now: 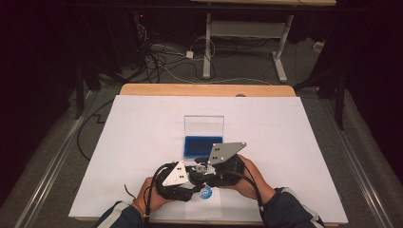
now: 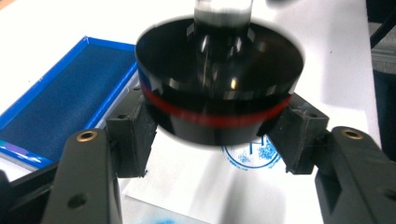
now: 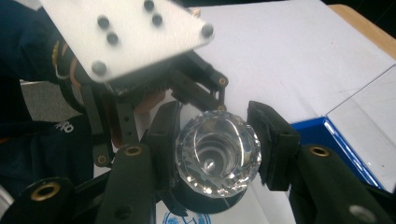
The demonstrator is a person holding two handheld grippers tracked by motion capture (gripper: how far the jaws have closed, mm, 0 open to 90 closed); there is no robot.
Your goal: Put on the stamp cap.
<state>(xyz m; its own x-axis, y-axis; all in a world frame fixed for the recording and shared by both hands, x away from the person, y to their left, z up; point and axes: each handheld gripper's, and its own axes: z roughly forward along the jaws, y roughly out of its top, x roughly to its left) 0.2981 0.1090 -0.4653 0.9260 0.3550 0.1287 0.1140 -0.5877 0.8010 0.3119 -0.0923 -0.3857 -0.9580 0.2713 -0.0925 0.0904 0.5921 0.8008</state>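
Note:
A stamp [image 1: 202,169] with a faceted clear knob [image 3: 217,158] and a round black base [image 2: 219,79] ringed in red hangs just above the white paper. My left gripper [image 2: 215,135] is shut on the black base, a pad pressing on each side. From the other side, my right gripper [image 3: 217,140] is shut on the clear knob. Both grippers meet at the table's near middle, the left gripper [image 1: 195,176] and the right gripper [image 1: 209,170] almost touching. A round blue imprint [image 2: 254,156] sits on the paper under the stamp, also seen as the imprint [image 1: 206,192].
A blue ink pad [image 1: 199,146] lies open just beyond the grippers, its clear lid [image 1: 204,126] standing upright behind it. A white sheet [image 1: 142,142] covers the wooden table [image 1: 204,89]. Beyond the table are floor cables and a desk frame [image 1: 247,33].

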